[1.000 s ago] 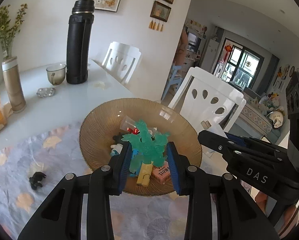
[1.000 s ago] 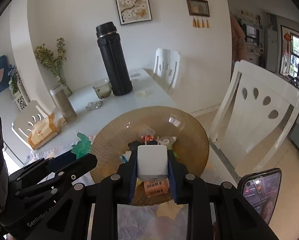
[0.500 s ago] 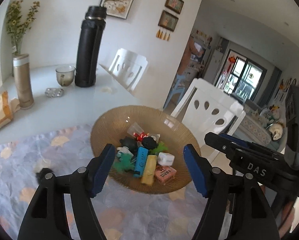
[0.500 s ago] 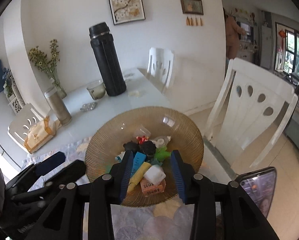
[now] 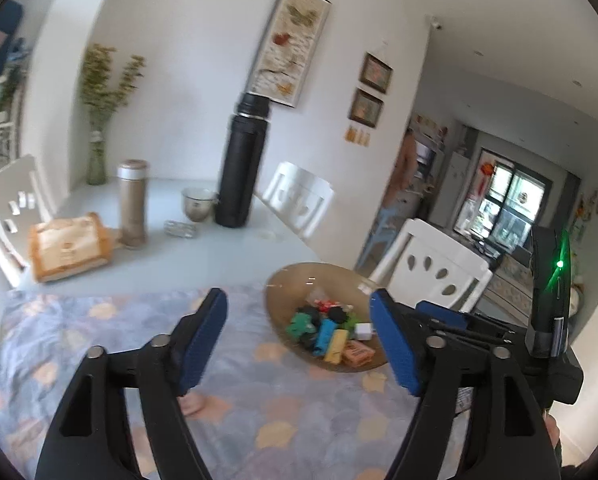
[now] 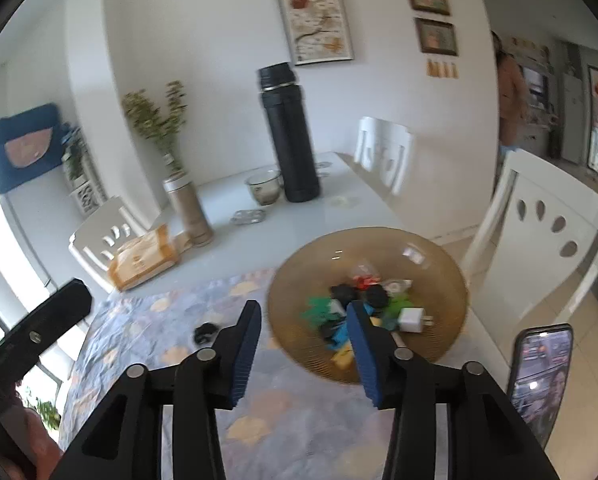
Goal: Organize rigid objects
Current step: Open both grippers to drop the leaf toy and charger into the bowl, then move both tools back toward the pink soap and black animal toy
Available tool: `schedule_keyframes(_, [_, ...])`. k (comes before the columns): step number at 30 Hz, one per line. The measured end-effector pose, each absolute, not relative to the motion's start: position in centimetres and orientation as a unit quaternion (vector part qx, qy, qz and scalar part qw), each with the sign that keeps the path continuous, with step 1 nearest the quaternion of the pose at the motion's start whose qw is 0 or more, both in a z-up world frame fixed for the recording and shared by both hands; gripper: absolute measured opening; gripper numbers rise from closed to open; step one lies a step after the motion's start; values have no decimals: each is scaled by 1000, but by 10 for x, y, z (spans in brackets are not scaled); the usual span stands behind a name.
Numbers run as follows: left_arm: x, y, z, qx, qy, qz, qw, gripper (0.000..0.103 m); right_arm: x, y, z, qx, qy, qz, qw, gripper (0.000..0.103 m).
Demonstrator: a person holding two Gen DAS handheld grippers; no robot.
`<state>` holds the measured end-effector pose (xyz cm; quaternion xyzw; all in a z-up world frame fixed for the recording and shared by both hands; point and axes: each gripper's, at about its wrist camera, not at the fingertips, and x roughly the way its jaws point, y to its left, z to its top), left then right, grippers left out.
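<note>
My left fingers and right fingers are both opening, empty. The small black toy left of the bowl lies nearest my right fingers.

Motion blur smears the bowl, whose small toys cannot be told apart.

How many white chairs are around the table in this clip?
3: one chair at the far end behind the black flask, one on the right by the bowl, one on the left. Others may be hidden.
</note>
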<state>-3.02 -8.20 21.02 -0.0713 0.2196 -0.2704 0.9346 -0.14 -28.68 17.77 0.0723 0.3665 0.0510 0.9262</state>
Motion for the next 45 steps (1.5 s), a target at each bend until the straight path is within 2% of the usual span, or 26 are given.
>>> schedule_keyframes(1, [-35, -70, 206, -77, 216, -256, 939, 84, -4, -277, 176, 65, 367, 61, 926, 45])
schedule_keyframes(4, [-40, -39, 185, -95, 216, -211, 948, 86, -8, -247, 163, 40, 377, 86, 921, 46])
schedule_keyframes(9, [-19, 0, 113, -106, 276, -120, 948, 86, -6, -209, 113, 14, 395, 119, 911, 60])
schedule_keyframes(16, [6, 13, 32, -108, 354, -96, 924, 86, -2, -188, 25, -19, 420, 119, 899, 60])
schedule_keyframes(19, [8, 0, 30, -72, 363, -96, 924, 86, 2, -182, 8, -32, 447, 116, 886, 59])
schedule_keyframes(24, [5, -7, 26, -47, 368, -94, 924, 86, 5, -181, 5, -35, 448, 124, 885, 60])
schedule_keyframes(31, [8, -3, 25, -60, 375, -93, 920, 86, 17, -206, -2, 29, 473, 101, 875, 60])
schedule_keyframes(38, [6, -25, 25, 3, 382, -93, 919, 86, 19, -209, -3, 38, 486, 103, 867, 60])
schedule_keyframes(41, [8, -26, 26, -23, 423, -152, 893, 86, 27, -201, -6, 18, 531, 111, 840, 60])
schedule_keyframes(45, [13, -31, 54, 16, 403, -183, 897, 86, 48, -193, 20, 22, 550, 157, 820, 60])
